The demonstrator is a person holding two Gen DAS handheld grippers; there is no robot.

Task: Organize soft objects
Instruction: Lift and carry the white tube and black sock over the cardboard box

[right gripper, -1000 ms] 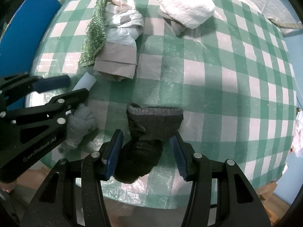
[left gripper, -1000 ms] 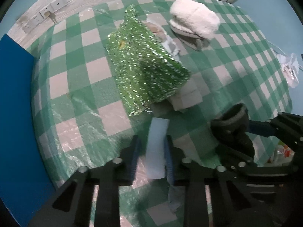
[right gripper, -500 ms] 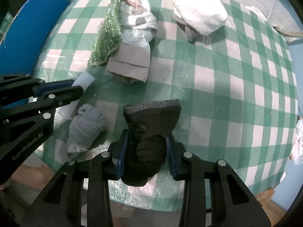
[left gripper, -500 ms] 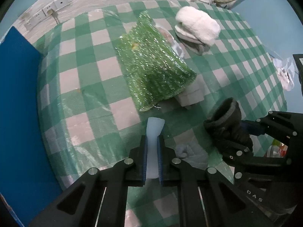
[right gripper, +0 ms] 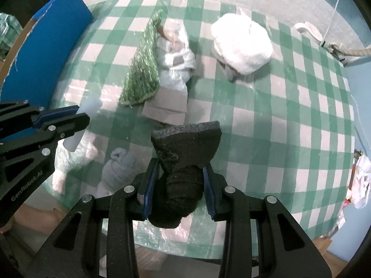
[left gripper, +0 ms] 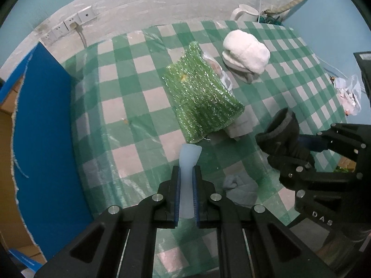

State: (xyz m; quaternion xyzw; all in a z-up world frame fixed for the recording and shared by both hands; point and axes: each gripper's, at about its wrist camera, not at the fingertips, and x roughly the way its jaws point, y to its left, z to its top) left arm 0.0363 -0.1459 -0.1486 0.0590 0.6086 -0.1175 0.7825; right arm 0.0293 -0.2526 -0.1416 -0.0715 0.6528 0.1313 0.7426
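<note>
Socks are getting sorted: the right gripper point(right gripper: 178, 186) is squeezing a dark sock point(right gripper: 183, 162) between its jaws, above the checked tablecloth point(right gripper: 266, 125). The left gripper point(left gripper: 186, 193) is pinching a pale blue strip point(left gripper: 187, 176) (what it is, hard to tell). A grey sock ball point(right gripper: 118, 168) is lying near the table edge, a green sparkly cloth point(left gripper: 201, 102) and white fluffy bundle point(left gripper: 245, 54) farther back.

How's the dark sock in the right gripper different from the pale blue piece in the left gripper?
The dark sock is near black, knitted and bulky, bunched into a wad that holds the right gripper fairly wide. The pale blue piece is light, smooth and thin, a flat strip that lets the left gripper close almost fully. The sock's cuff flares wide; the strip widens only slightly at its tip. Both are clamped and off the tablecloth.
</note>
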